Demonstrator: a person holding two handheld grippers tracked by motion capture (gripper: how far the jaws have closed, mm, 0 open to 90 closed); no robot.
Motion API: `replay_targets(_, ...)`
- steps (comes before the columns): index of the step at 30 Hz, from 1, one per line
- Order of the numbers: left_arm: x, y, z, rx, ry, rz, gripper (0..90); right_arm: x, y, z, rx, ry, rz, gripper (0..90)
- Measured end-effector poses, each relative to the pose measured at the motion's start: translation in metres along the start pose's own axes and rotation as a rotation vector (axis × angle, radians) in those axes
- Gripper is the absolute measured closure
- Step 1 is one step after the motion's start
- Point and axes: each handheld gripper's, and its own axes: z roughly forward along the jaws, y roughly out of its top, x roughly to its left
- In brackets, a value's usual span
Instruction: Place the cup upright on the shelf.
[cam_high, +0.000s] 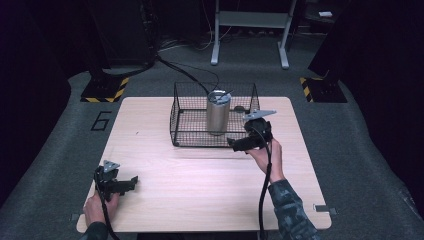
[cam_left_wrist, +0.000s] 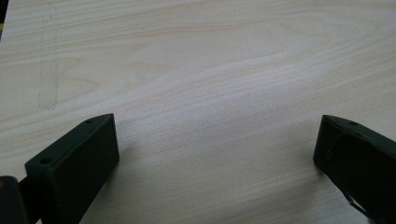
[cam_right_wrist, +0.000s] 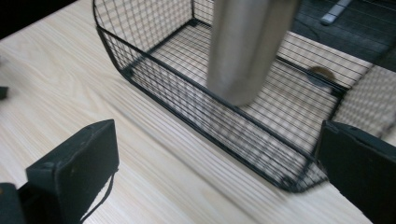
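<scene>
One steel cup (cam_high: 218, 116) stands in the basket (cam_high: 187, 131) beyond the right tool (cam_high: 235, 143).

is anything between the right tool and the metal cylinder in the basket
Yes: the near wire wall of the basket stands between the open right tool and the upright metal cylinder inside it. Going over the rim looks open.

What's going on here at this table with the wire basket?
A person works at a pale wooden table with two handheld grippers. A tall silver metal cylinder stands upright inside a black wire mesh basket. The right gripper, jaws open and empty, sits just outside the basket's near right corner. The left gripper rests open near the table's near left corner.
</scene>
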Motion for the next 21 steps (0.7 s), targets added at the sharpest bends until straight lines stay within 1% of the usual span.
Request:
replay_targets(2,0.000,0.000,0.000,-0.001,0.000,-0.005,0.1,-0.004,-0.012,-0.007,-0.003,-0.018,0.012,0.0)
replay_targets(4,0.000,0.000,0.000,0.000,0.000,-0.001,0.1,-0.010,-0.024,-0.013,-0.007,-0.037,0.025,0.0)
replay_targets(5,0.000,0.000,0.000,0.000,0.000,-0.001,0.1,-0.013,-0.030,-0.016,-0.002,-0.046,0.043,0.0)
replay_targets(6,0.000,0.000,0.000,0.000,0.001,0.000,0.1,-0.017,-0.037,-0.018,-0.003,-0.051,0.049,0.0)
replay_targets(9,0.001,0.000,0.000,0.001,0.003,0.008,0.1,-0.027,-0.058,-0.025,0.001,-0.078,0.088,0.0)
replay_targets(10,0.001,0.000,0.000,0.001,0.002,0.008,0.1,-0.030,-0.065,-0.027,0.001,-0.086,0.108,0.0)
replay_targets(12,0.000,0.000,0.000,0.001,0.004,0.008,0.1,-0.037,-0.078,-0.031,0.007,-0.106,0.129,0.0)
replay_targets(13,0.000,0.000,0.000,0.000,-0.001,-0.005,0.1,-0.040,-0.085,-0.033,0.009,-0.119,0.131,0.0)
replay_targets(14,0.000,0.000,0.001,-0.011,0.005,0.005,0.1,-0.043,-0.091,-0.035,0.008,-0.132,0.140,0.0)
replay_targets(15,0.000,0.000,0.000,0.000,-0.002,-0.004,0.1,-0.047,-0.098,-0.037,0.010,-0.133,0.152,0.0)
replay_targets(16,0.000,0.000,0.000,0.000,0.004,0.009,0.1,-0.050,-0.104,-0.038,0.006,-0.139,0.166,0.0)
replay_targets(17,0.000,0.000,0.000,-0.003,0.004,0.009,0.1,-0.053,-0.111,-0.038,0.002,-0.144,0.166,0.0)
replay_targets(18,0.001,0.000,0.000,0.000,0.004,0.010,0.1,-0.057,-0.119,-0.038,0.009,-0.153,0.179,0.0)
replay_targets(19,0.001,0.000,0.000,0.002,0.003,0.011,0.1,-0.060,-0.126,-0.038,0.015,-0.150,0.203,0.0)
replay_targets(21,0.000,0.000,0.000,0.001,0.002,0.008,0.1,-0.065,-0.139,-0.037,0.022,-0.164,0.219,0.0)
